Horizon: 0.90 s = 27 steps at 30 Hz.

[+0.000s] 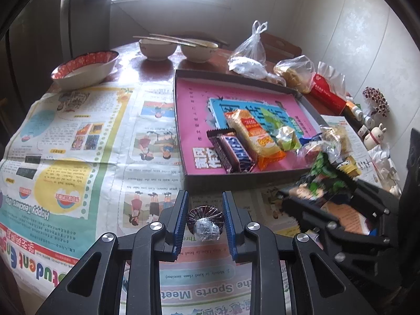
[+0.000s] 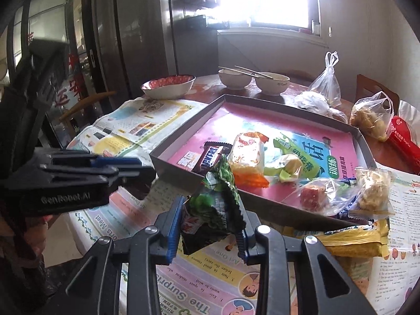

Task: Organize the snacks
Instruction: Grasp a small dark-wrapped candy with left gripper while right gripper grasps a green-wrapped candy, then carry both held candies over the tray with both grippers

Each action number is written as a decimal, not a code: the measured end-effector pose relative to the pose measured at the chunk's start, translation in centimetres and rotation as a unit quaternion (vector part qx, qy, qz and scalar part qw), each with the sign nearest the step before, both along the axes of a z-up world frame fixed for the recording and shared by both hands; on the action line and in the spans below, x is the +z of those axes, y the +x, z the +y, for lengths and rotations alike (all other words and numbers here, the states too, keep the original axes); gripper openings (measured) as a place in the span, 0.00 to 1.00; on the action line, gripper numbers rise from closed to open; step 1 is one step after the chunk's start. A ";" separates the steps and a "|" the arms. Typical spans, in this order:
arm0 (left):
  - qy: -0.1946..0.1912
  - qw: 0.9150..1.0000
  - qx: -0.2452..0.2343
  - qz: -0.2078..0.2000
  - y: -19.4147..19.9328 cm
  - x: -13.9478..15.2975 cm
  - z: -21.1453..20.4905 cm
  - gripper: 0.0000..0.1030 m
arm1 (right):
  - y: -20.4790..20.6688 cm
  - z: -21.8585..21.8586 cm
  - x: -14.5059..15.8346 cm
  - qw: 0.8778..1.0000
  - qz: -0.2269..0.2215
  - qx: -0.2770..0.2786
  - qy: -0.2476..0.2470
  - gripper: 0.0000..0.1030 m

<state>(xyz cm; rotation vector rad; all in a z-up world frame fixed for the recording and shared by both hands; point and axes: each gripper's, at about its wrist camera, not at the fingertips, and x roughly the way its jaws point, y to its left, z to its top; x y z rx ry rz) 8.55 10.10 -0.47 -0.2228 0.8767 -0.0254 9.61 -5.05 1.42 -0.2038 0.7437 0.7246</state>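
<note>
Two grippers we hold: left gripper jaws clamp small dark round candy; right gripper jaws pinch green snack packet, tray just beyond them.

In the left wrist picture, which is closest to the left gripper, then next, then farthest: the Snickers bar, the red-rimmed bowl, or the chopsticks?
1. Snickers bar, just ahead in the tray's near corner, closest to the left gripper.
2. Red-rimmed bowl, far left on the table.
3. Chopsticks, across the two back bowls.
</note>
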 end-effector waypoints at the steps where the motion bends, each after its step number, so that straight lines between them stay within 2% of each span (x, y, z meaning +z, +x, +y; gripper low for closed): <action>1: 0.001 1.000 -0.001 0.002 0.0 -0.2 0.0 0.26 | 0.0 0.0 0.0 1.000 0.000 0.000 0.001 0.34; 17: -0.002 0.999 -0.008 0.033 -0.5 -2.6 -0.2 0.26 | 0.5 -0.1 -2.0 0.999 0.033 0.001 -0.005 0.32; 27: -0.009 1.000 -0.004 0.013 -0.7 -1.7 0.1 0.26 | 0.8 -0.4 -0.5 1.000 0.020 -0.003 0.008 0.32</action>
